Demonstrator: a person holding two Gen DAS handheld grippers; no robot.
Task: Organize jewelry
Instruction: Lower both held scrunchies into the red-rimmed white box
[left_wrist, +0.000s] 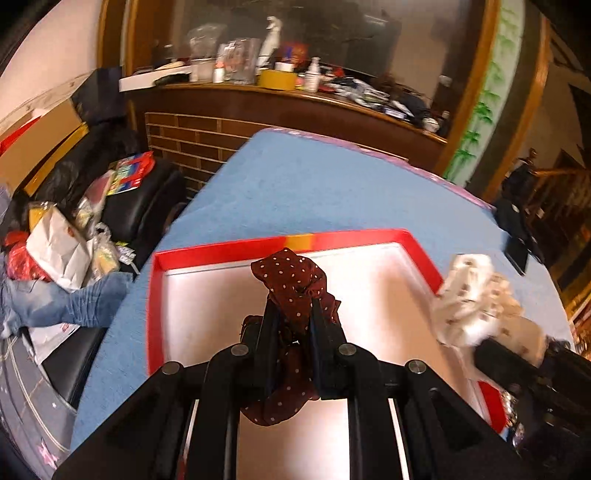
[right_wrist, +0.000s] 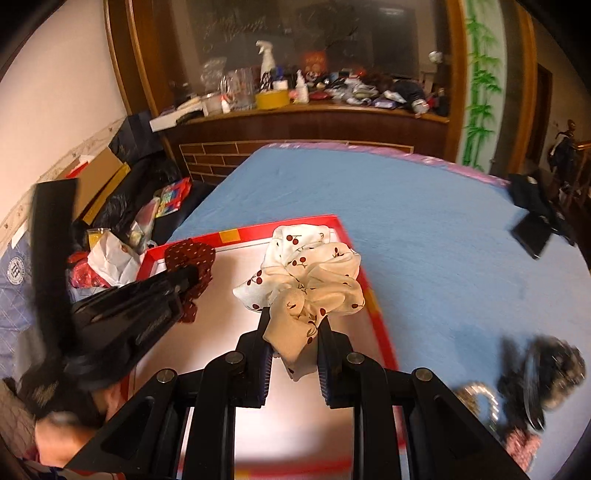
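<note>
Left wrist view: my left gripper (left_wrist: 291, 314) is clamped on the dark red white-dotted fabric scrunchie (left_wrist: 295, 284) above the red-rimmed white tray's (left_wrist: 229, 249) far edge. My right gripper (right_wrist: 295, 325) pinches the cream cherry-print scrunchie (right_wrist: 310, 273) near the tray's right edge. Loose folds could slip, dropping either onto the blue cloth (right_wrist: 424, 221).

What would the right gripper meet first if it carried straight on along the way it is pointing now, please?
Most likely the pale floor of the red-rimmed tray. The right gripper, shut on the cherry-print scrunchie, points down over it, and nothing else shows in that line. The scrunchie would probably touch first, though depth is unclear.
</note>
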